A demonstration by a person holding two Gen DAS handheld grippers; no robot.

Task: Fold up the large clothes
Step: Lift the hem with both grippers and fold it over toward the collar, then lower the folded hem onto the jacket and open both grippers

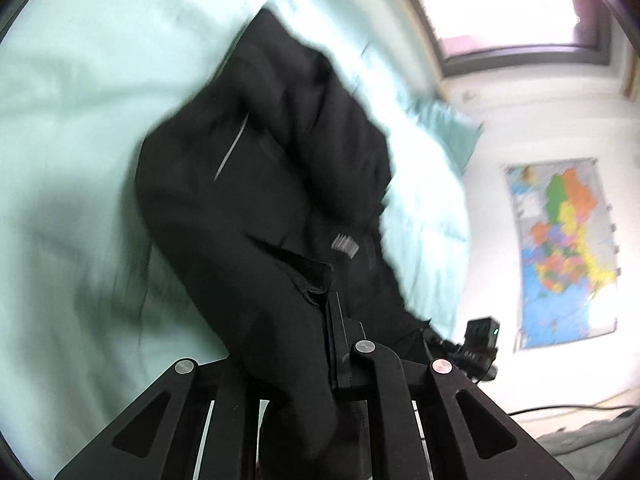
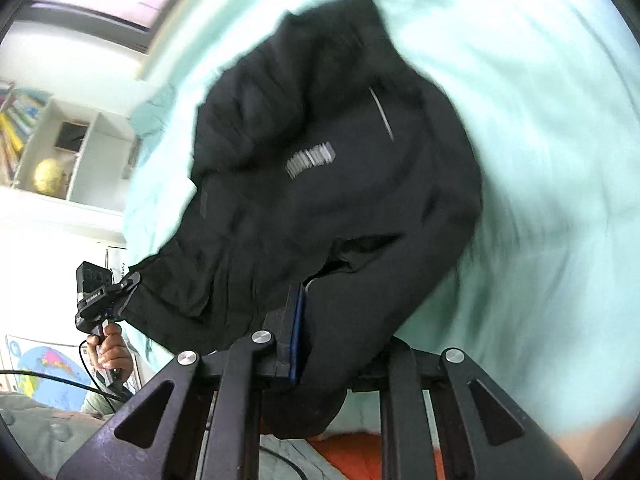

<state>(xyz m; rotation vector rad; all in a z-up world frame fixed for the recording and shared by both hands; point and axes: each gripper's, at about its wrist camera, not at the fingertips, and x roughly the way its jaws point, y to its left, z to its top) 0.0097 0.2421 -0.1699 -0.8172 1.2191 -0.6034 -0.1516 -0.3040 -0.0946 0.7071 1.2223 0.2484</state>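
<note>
We see a black jacket [image 2: 340, 200] with grey stripe marks on a pale mint bedsheet [image 2: 540, 140]; the wall map [image 1: 568, 248] is multicoloured.

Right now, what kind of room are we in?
Probably a bedroom, maybe a child's. A black jacket lies on a mint-green bed sheet, a colourful map hangs on the wall, and a shelf holds books.

The black jacket [image 2: 328, 208] hangs bunched across the middle, blocking the way forward; bare mint bedsheet [image 1: 72, 128] lies open on both sides of it.
</note>
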